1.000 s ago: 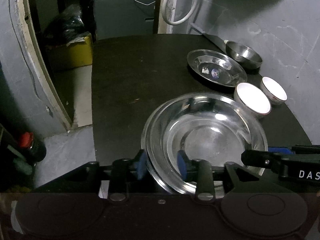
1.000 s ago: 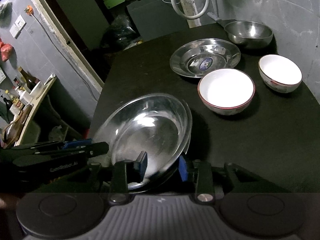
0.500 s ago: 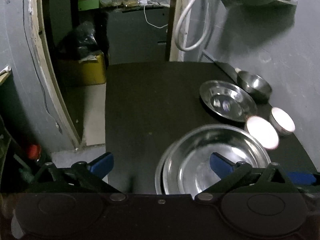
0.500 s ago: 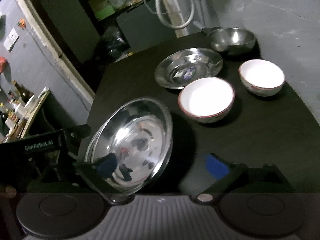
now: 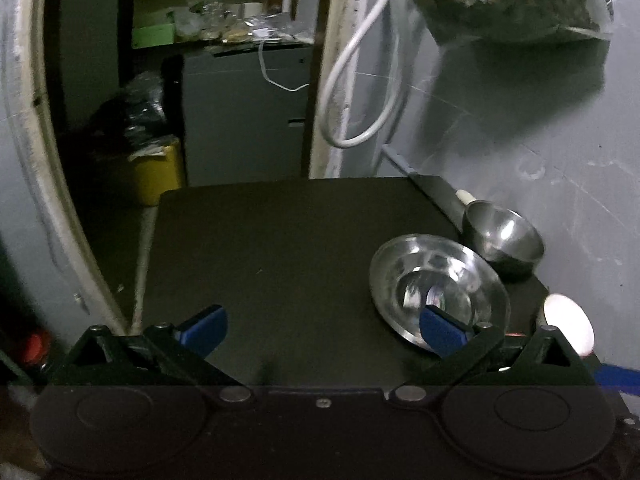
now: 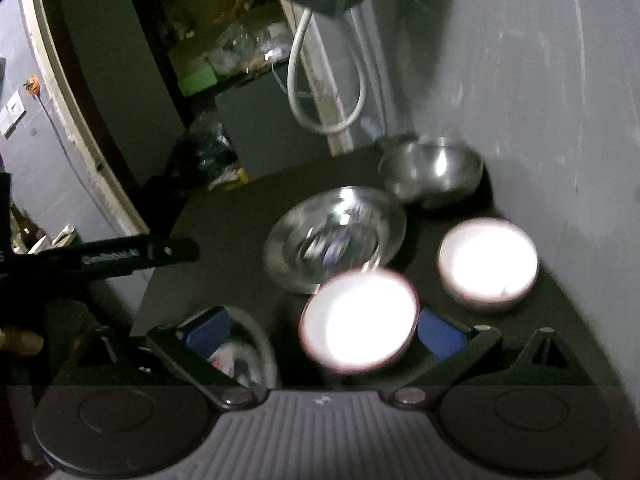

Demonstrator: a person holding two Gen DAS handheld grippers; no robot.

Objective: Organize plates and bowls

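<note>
Tableware clusters around the steel plate for stacking: steel bowl behind, white bowls in front. Left tool and right tool spread, empty, above desk.

On the table, a steel bowl sits behind a steel plate, two white bowls nearer.

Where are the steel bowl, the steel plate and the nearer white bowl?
steel bowl (image 6: 434, 172): right wrist view, inner wall.
steel plate (image 6: 336, 236): right wrist view, its centre.
nearer white bowl (image 6: 360, 320): right wrist view, bright inside.
</note>
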